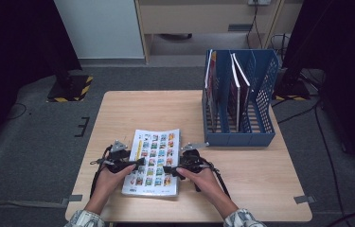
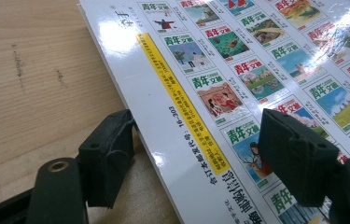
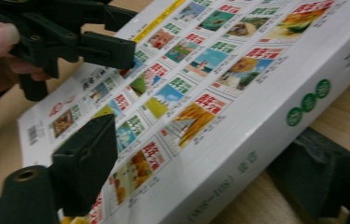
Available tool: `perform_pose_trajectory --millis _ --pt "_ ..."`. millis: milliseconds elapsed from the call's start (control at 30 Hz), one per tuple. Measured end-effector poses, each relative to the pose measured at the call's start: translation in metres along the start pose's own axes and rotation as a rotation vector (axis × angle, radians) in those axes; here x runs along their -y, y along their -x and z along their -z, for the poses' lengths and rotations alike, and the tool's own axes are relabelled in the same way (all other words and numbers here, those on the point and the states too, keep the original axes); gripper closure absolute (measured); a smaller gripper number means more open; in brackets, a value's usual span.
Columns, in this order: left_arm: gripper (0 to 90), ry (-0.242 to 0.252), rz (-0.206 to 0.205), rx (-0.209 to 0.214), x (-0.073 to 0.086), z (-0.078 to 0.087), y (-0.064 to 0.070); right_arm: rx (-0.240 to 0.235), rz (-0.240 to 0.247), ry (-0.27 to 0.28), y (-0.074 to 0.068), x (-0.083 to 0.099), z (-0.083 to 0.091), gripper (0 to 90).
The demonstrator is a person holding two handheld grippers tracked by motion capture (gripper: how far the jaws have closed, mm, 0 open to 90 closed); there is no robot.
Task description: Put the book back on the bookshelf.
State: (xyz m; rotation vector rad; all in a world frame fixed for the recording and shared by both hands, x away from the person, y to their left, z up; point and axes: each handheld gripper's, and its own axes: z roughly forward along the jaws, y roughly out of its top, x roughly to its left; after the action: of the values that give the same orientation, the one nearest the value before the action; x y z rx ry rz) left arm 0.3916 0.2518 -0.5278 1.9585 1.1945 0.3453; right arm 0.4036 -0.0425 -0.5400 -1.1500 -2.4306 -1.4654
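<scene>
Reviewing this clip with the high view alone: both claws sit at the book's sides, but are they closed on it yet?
Observer: No. In the left gripper view the left claw is open and straddles the left edge of the book. One jaw is over the table beside that edge, the other over the cover.
Operator: And the right one?
Observer: The right claw is open too. One jaw is over the cover, the other low beside the white spine.
Operator: Anything printed on that spine?
Observer: Three green round marks, plus some text too blurred to read.
</scene>
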Motion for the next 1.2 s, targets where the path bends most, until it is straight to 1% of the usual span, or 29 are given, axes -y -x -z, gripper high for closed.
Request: perform_pose_trajectory --millis 100,167,233,267,300,333,367,500,533,600,667,700,733,867,933,1033,1200 --pt "25.9 0.001 0.002 0.003 0.0 0.0 -0.001 0.002 0.005 -0.008 -0.001 -0.002 -0.001 22.1" --pt "25.9 0.003 0.003 0.007 0.001 0.0 -0.001 0.0 0.01 0.003 -0.002 -0.005 0.0 23.9" --pt "25.9 0.003 0.007 0.009 0.001 0.0 -0.002 -0.009 0.027 0.008 -0.006 -0.012 0.001 24.2" --pt "25.9 0.005 0.01 0.012 0.002 0.0 -0.002 -0.009 0.027 0.008 -0.006 -0.012 0.001 24.2" --pt "25.9 0.005 0.01 0.013 0.002 0.0 -0.003 -0.005 0.044 0.004 -0.008 -0.016 0.001 24.3" --pt "25.9 0.005 0.01 0.013 0.002 0.0 -0.003 -0.005 0.044 0.004 -0.008 -0.016 0.001 24.3" --pt "25.9 0.006 0.007 0.012 0.002 0.0 -0.003 0.002 0.055 -0.009 -0.01 -0.02 -0.001 24.3" --pt "25.9 0.008 0.007 0.014 0.002 0.0 -0.003 0.011 0.062 -0.017 -0.011 -0.024 -0.003 25.7" --pt "25.9 0.008 0.007 0.016 0.002 0.0 -0.004 0.014 0.076 -0.028 -0.011 -0.027 -0.004 25.7" --pt "25.9 0.008 0.007 0.018 0.002 0.0 -0.004 0.015 0.079 -0.031 -0.012 -0.028 -0.004 26.0" --pt "25.9 0.01 0.009 0.02 0.003 0.0 -0.004 0.019 0.097 -0.041 -0.015 -0.035 -0.004 26.3" --pt "25.9 0.009 0.009 0.021 0.003 0.001 -0.004 0.019 0.097 -0.041 -0.015 -0.035 -0.004 26.3" --pt "25.8 0.011 0.01 0.022 0.003 0.001 -0.004 0.023 0.111 -0.048 -0.017 -0.039 -0.006 26.3" --pt "25.8 0.013 0.011 0.025 0.003 0.0 -0.005 0.026 0.119 -0.061 -0.02 -0.045 -0.008 26.3" --pt "25.8 0.015 0.013 0.026 0.004 0.0 -0.005 0.033 0.135 -0.068 -0.023 -0.05 -0.01 26.3" --pt "25.7 0.015 0.013 0.024 0.004 0.0 -0.005 0.044 0.144 -0.076 -0.026 -0.054 -0.013 26.4" --pt "25.8 0.014 0.011 0.026 0.003 0.0 -0.005 0.044 0.154 -0.087 -0.029 -0.059 -0.015 27.1"
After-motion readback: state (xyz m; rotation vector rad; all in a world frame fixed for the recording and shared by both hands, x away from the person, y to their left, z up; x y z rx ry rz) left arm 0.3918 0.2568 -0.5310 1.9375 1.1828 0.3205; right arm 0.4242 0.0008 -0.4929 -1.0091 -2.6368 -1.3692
